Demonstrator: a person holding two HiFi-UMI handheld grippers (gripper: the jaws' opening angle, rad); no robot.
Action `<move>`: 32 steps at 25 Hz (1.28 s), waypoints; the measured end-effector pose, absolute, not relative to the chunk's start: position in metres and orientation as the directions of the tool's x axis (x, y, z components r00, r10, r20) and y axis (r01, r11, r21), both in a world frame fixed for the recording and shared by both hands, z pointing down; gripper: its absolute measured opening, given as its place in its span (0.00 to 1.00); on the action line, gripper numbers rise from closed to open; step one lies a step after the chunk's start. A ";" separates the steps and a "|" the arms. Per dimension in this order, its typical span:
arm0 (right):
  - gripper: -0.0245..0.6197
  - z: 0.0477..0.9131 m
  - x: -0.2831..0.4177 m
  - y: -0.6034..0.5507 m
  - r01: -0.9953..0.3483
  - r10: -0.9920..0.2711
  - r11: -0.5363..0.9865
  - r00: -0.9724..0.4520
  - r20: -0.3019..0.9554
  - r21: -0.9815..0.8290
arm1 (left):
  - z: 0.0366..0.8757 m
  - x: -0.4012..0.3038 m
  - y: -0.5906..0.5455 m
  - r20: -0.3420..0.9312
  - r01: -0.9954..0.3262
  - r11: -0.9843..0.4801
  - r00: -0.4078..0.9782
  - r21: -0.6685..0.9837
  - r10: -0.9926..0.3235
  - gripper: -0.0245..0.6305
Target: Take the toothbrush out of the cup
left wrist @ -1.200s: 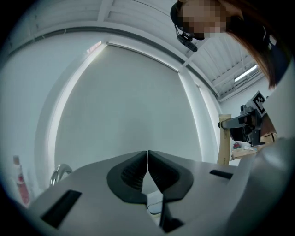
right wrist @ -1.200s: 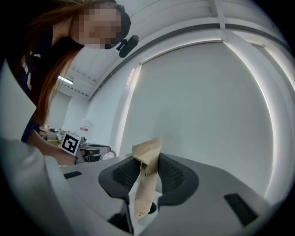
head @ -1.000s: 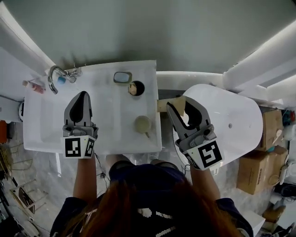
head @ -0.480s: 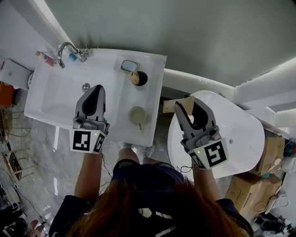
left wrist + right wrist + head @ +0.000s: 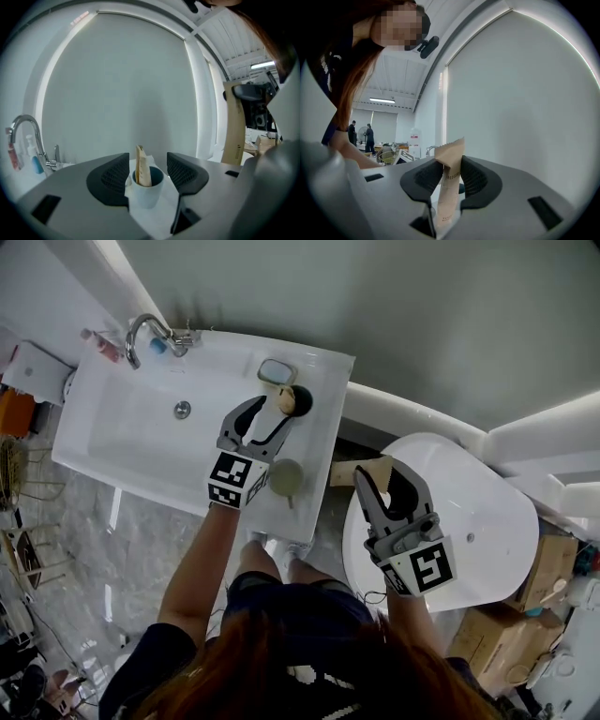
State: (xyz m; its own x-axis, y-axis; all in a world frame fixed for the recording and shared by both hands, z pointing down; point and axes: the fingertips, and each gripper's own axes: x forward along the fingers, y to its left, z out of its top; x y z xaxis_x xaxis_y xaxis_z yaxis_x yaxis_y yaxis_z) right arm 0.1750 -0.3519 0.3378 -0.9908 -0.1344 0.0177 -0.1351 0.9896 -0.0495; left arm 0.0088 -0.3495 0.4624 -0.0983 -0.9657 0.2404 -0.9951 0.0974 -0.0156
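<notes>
My left claw (image 5: pixel 270 416) is opening, with the round white cup (image 5: pixel 146 193) between its jaws and the paper-wrapped toothbrush (image 5: pixel 142 169) standing inside. A small grey dish (image 5: pixel 277 371) sits just behind. My right claw (image 5: pixel 449 176) pinches a brown paper packet (image 5: pixel 449 157), whose lower end is hidden.

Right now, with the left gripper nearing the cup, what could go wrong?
The left gripper, jaws opening with nothing between them yet, lines up on the whole cup, not just the toothbrush; closing there might grab or tip it. The cup stands near the sink edge, and the right gripper, gripping a packet, cannot steady it.
</notes>
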 end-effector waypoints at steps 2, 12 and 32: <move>0.24 0.337 0.173 -0.352 -0.148 -0.147 0.987 -0.989 0.013 -0.069 | 0.475 0.003 -0.366 0.265 -0.995 0.096 -0.093 -0.001 -0.960 0.42; 0.24 0.350 0.182 -0.367 -0.198 -0.196 0.977 -0.980 0.039 -0.082 | 0.498 -0.014 -0.398 0.293 -0.987 0.157 -0.161 -0.038 -0.942 0.15; 0.24 0.320 0.191 -0.364 -0.140 -0.140 0.990 -0.990 -0.017 0.009 | 0.328 0.017 -0.299 0.082 -0.968 0.223 -0.233 -0.113 -0.969 0.09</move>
State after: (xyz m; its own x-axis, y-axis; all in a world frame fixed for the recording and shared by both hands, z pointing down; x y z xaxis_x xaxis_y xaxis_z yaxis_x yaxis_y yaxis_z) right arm 0.1914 -0.3639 0.3204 -0.9901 -0.1396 -0.0169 -0.1398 0.9901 0.0090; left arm 0.0165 -0.2987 0.3283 -0.2331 -0.9690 0.0822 -0.9682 0.2233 -0.1130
